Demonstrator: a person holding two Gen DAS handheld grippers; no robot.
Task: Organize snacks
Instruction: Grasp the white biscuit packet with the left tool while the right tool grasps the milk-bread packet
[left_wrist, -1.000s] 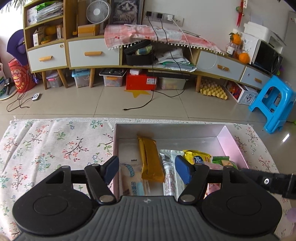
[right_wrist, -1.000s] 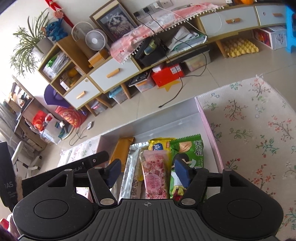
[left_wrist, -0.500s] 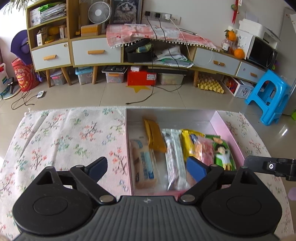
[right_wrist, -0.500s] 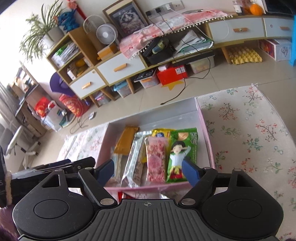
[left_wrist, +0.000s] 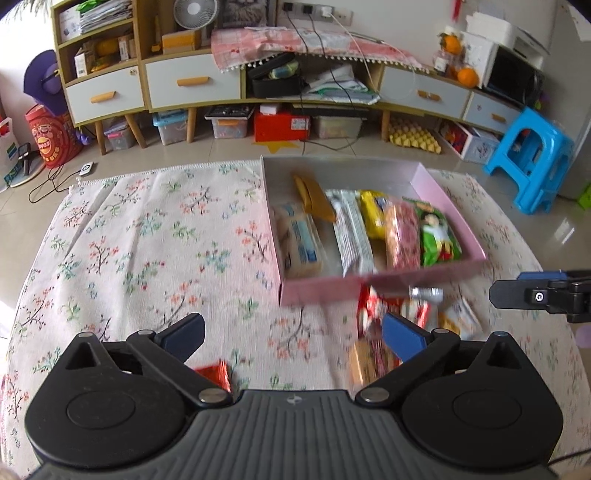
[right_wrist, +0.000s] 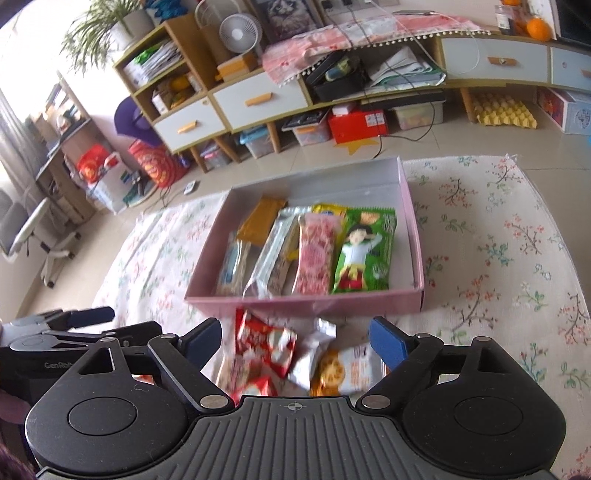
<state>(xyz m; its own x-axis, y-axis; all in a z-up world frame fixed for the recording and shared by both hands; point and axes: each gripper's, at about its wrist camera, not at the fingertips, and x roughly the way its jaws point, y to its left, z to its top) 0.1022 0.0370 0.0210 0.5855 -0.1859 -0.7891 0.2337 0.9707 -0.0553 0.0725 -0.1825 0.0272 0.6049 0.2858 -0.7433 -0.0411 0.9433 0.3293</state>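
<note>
Both the left gripper (left_wrist: 291, 334) and the right gripper (right_wrist: 295, 338) have just been opening and stand released, empty. Loose snack packets (right_wrist: 291, 358) lie on the floral cloth (left_wrist: 147, 240) against the pink box's (right_wrist: 303, 301) near edge.

Snacks in and beside a pink box (right_wrist: 306, 301) on the floral rug (right_wrist: 498, 236).
Six packets lie flat, side by side, against the box's near wall; loose packets (right_wrist: 295, 354) are heaped on the rug just outside that wall.

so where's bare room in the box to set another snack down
Free: the pink box's far strip behind the green chip bag, and its far left corner beside the orange bar. Crowded: the near row of packets, wall to wall.
</note>
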